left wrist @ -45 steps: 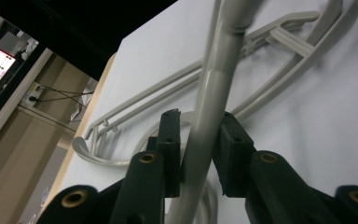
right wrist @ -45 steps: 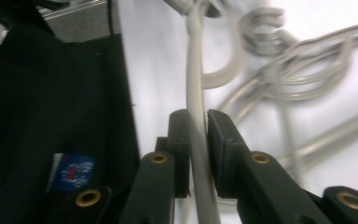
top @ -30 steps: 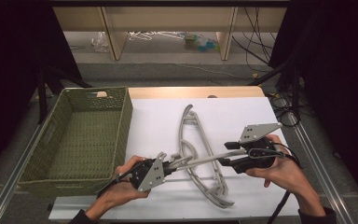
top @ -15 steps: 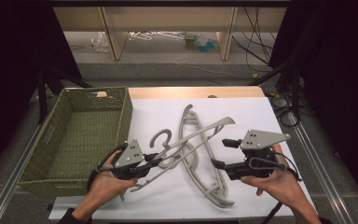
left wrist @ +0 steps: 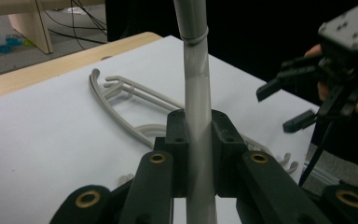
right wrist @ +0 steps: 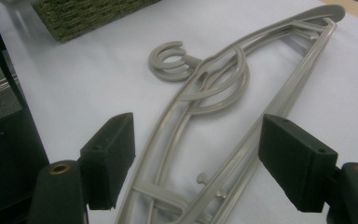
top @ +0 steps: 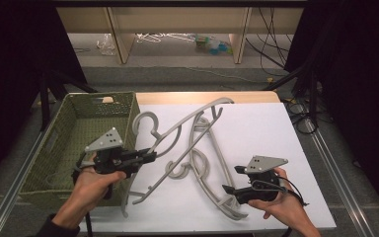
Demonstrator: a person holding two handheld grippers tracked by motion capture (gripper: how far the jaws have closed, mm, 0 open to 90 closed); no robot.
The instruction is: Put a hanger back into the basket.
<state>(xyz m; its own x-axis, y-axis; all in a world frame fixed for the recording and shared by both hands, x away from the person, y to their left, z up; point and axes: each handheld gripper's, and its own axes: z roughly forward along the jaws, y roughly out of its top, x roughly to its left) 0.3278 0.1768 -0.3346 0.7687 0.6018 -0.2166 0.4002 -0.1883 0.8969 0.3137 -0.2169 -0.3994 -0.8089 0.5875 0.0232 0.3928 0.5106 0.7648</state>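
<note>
— Hangers first: where were they?

— One grey hanger [top: 177, 143] was lifted off the white sheet [top: 276, 148], slanting across the middle of the high view from lower left to upper right, its hook curling beside the green basket [top: 59, 148] at centre left. The second hanger [top: 212, 173] lay flat on the sheet below and right of it; in the right gripper view [right wrist: 223, 98] it ran diagonally through the frame, hook at upper centre.

— And the left hand's pose?

— It came up from the bottom left, forearm angled inward, with the left gripper [top: 145, 157] held level and pointing toward the right of the frame. Its tongs were clamped on the raised hanger's bar — the left gripper view showed the grey tube [left wrist: 198, 140] squeezed upright between the two black pads.

— The right one?

— The right hand entered at the lower right, wrist low near the sheet, the right gripper [top: 232, 180] pointing toward the left of the frame at the lying hanger. Its tongs had just been spreading and stood well apart, astride that hanger without pressing it.
</note>
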